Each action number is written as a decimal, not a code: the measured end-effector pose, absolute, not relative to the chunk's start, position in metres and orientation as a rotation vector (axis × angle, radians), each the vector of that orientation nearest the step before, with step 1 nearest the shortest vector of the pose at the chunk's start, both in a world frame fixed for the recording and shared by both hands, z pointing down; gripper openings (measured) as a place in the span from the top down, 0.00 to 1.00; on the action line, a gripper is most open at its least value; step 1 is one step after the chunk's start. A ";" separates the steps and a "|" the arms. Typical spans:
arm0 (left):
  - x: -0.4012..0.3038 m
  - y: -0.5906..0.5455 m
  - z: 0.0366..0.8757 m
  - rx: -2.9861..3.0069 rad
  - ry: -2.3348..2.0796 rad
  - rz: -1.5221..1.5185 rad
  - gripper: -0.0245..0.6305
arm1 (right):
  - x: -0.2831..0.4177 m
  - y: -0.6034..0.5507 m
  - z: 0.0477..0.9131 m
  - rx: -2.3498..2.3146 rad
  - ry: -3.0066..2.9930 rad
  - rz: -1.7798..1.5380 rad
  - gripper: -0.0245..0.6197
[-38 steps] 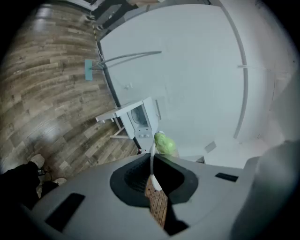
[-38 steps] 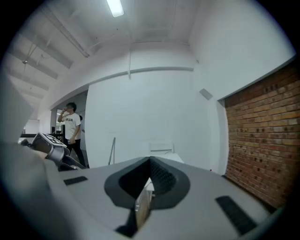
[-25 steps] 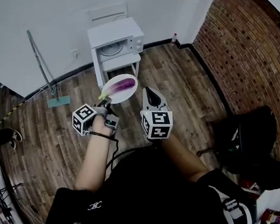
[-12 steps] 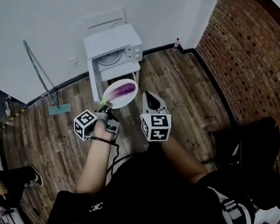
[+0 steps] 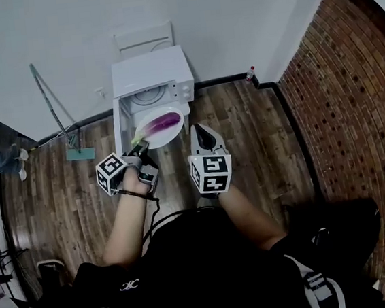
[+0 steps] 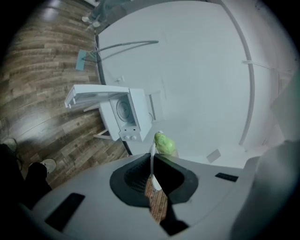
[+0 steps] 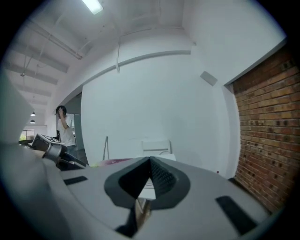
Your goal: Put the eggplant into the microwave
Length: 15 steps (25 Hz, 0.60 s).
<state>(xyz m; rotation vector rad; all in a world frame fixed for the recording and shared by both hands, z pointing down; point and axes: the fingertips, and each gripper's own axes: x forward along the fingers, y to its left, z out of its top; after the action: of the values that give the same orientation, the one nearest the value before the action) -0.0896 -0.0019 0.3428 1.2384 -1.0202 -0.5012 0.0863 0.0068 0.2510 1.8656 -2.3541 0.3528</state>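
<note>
A purple eggplant (image 5: 163, 123) with a green stem (image 6: 165, 143) lies on a white plate (image 5: 151, 136). My left gripper (image 5: 139, 148) is shut on the plate's near rim (image 6: 152, 165) and holds it level, just in front of the white microwave (image 5: 152, 79). The microwave's door (image 5: 118, 127) stands open to the left, showing the turntable (image 6: 124, 109) inside. My right gripper (image 5: 201, 130) hangs to the right of the plate, jaws together with nothing in them.
The microwave rests on a small white stand against the white wall. A long-handled mop (image 5: 57, 113) leans at the left. A small bottle (image 5: 251, 74) stands in the corner by the brick wall (image 5: 351, 99). A person (image 7: 64, 126) stands far left.
Both grippers and the plate with the eggplant have moved forward, toward the microwave. The plate now sits right before the open front instead of over the floor.
</note>
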 end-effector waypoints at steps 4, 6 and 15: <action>-0.079 -0.015 0.349 1.201 -1.055 -0.540 0.93 | 0.105 -0.010 0.252 1.833 -2.407 0.358 0.95; -0.078 -0.017 0.353 1.187 -1.073 -0.543 0.93 | 0.111 -0.016 0.255 1.824 -2.420 0.385 0.95; -0.079 -0.022 0.364 1.171 -1.110 -0.531 0.93 | 0.109 -0.030 0.269 1.745 -2.443 0.402 0.95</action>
<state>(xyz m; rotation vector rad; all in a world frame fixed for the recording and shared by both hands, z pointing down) -0.0789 -0.0219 0.3640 1.1708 -1.1097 -0.5306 0.1093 -0.0295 0.2692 1.7454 -2.4429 0.4022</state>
